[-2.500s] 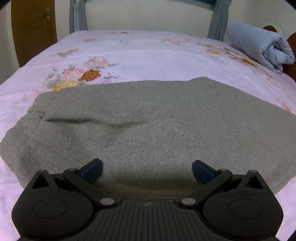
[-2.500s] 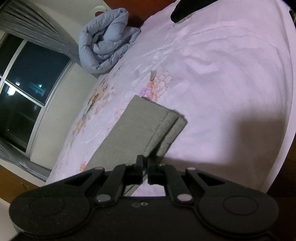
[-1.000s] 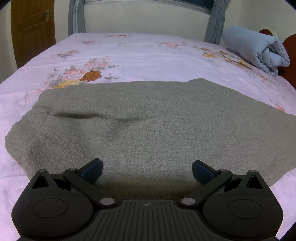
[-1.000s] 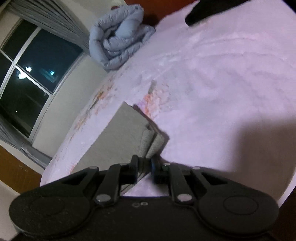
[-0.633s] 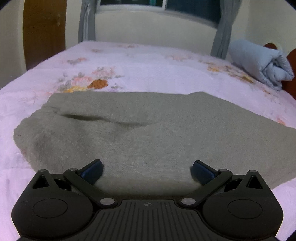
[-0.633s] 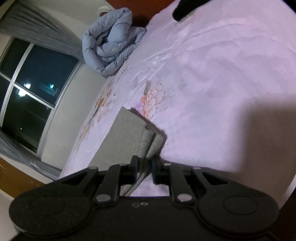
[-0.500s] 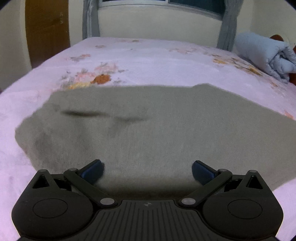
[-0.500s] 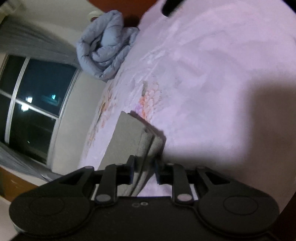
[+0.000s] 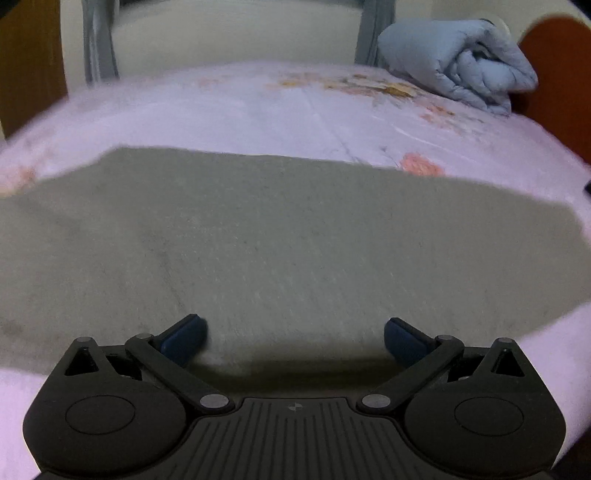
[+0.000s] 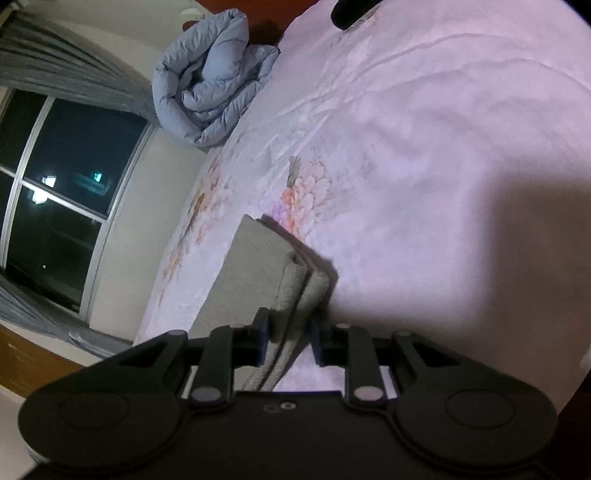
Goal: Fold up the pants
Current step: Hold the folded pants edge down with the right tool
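Note:
The grey pants [image 9: 280, 236] lie folded lengthwise and flat across the pink flowered bed sheet [image 9: 280, 110]. My left gripper [image 9: 293, 334] is open wide and empty, hovering over the near edge of the pants' middle. In the right wrist view the cuff end of the pants [image 10: 258, 266] shows as stacked layers. My right gripper [image 10: 290, 338] has its jaws partly apart, with the cuff layers between them; the fingers no longer press the cloth.
A rolled light-blue duvet [image 9: 454, 62] lies at the head of the bed by the wooden headboard [image 9: 561, 74]. A window with grey curtains [image 10: 55, 177] is behind the bed. A dark object [image 10: 351, 11] lies at the far bed edge.
My right gripper has opened from a tight pinch on the cuffs to a loose gap around them. My left gripper has swung right along the pants, staying open.

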`<state>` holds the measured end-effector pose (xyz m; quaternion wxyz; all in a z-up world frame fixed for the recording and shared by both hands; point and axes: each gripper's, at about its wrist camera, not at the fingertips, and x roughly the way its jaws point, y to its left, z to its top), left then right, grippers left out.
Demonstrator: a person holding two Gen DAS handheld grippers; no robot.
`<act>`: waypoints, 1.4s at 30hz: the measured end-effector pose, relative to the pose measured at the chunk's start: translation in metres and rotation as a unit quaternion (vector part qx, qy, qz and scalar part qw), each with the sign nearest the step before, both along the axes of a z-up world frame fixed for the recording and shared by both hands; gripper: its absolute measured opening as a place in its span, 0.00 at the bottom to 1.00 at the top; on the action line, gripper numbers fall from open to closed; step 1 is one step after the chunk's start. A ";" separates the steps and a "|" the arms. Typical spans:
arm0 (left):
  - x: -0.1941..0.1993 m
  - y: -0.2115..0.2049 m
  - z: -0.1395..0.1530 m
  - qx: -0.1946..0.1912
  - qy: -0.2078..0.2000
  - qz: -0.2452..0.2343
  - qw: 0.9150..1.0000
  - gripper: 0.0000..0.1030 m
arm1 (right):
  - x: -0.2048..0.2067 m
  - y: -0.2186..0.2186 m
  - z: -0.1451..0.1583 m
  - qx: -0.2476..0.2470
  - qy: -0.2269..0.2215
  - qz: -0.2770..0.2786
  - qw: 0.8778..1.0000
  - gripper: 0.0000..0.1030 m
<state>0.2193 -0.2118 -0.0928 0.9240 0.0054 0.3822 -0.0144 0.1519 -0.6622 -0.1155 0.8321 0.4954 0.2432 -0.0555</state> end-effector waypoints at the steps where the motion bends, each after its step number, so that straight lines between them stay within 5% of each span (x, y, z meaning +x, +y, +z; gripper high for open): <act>1: -0.007 -0.002 0.000 0.006 -0.010 0.002 1.000 1.00 | -0.001 -0.001 0.000 -0.003 0.000 0.004 1.000 0.14; 7: -0.011 -0.012 0.031 -0.035 -0.043 0.000 0.998 1.00 | -0.006 0.002 -0.002 -0.004 -0.015 0.006 1.000 0.17; 10: 0.007 -0.032 0.020 -0.063 -0.002 -0.015 0.998 1.00 | -0.007 0.007 -0.001 -0.001 -0.020 0.005 1.000 0.18; 13: 0.010 -0.049 0.003 -0.019 -0.009 -0.007 1.000 1.00 | -0.006 0.009 0.000 0.000 -0.018 0.009 1.000 0.19; 27: -0.003 -0.045 0.001 -0.014 -0.033 0.001 0.999 1.00 | -0.010 -0.003 -0.019 0.089 -0.037 -0.052 0.994 0.15; 42: -0.006 -0.046 -0.001 -0.013 -0.036 -0.002 0.999 1.00 | -0.001 0.009 0.014 -0.013 -0.022 -0.026 0.999 0.09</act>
